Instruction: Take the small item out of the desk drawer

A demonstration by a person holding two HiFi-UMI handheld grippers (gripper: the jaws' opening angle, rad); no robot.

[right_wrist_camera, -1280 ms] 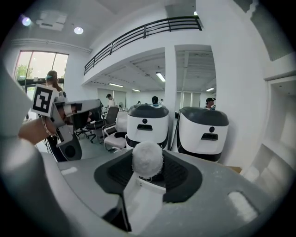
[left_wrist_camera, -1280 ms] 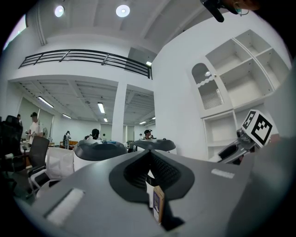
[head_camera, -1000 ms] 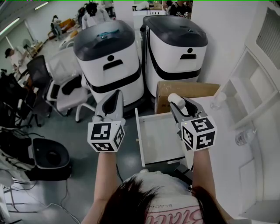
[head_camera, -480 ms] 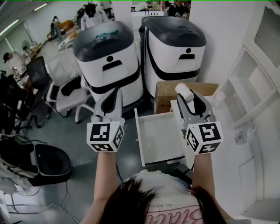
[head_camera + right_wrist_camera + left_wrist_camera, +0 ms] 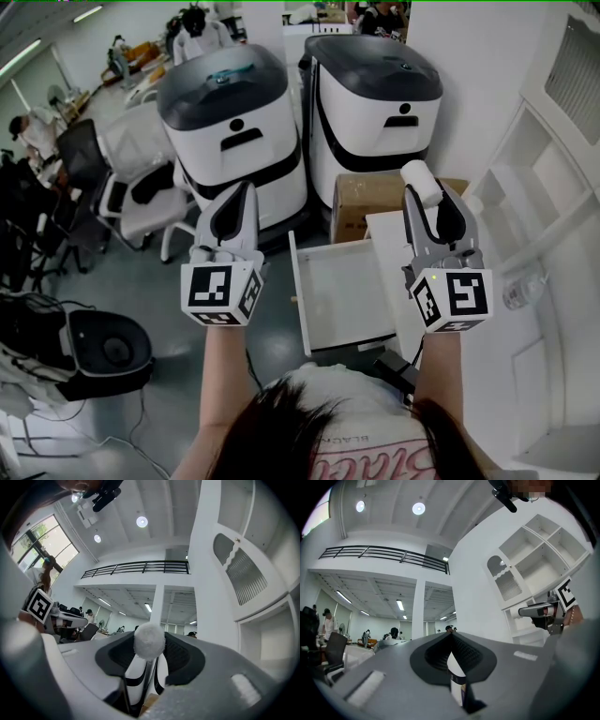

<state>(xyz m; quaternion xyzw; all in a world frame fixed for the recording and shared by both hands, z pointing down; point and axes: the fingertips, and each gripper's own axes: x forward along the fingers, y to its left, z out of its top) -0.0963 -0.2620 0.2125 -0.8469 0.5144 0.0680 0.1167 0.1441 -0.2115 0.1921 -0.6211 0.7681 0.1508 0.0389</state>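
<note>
In the head view my right gripper [image 5: 427,194] is shut on a small white fuzzy ball [image 5: 418,179], held up in the air past the drawer's far right corner. The right gripper view has the ball [image 5: 149,641] pinched at the tips of that gripper [image 5: 149,647]. The white desk drawer [image 5: 343,298] stands pulled open below, and its inside is bare. My left gripper [image 5: 242,199] hovers to the left of the drawer with its tips together and nothing between them; in its own view these jaws [image 5: 450,637] meet at the tip.
Two white-and-black machines [image 5: 240,127] [image 5: 377,94] stand beyond the drawer, with a cardboard box [image 5: 373,195] in front of them. The white desk top [image 5: 492,309] and a shelf unit [image 5: 548,178] lie to the right, a plastic bottle [image 5: 523,291] on the desk. Office chairs [image 5: 141,192] are at left.
My right gripper has risen with the white ball, going up and to the right in the head view, away from the drawer. The left gripper has lifted slightly.
</note>
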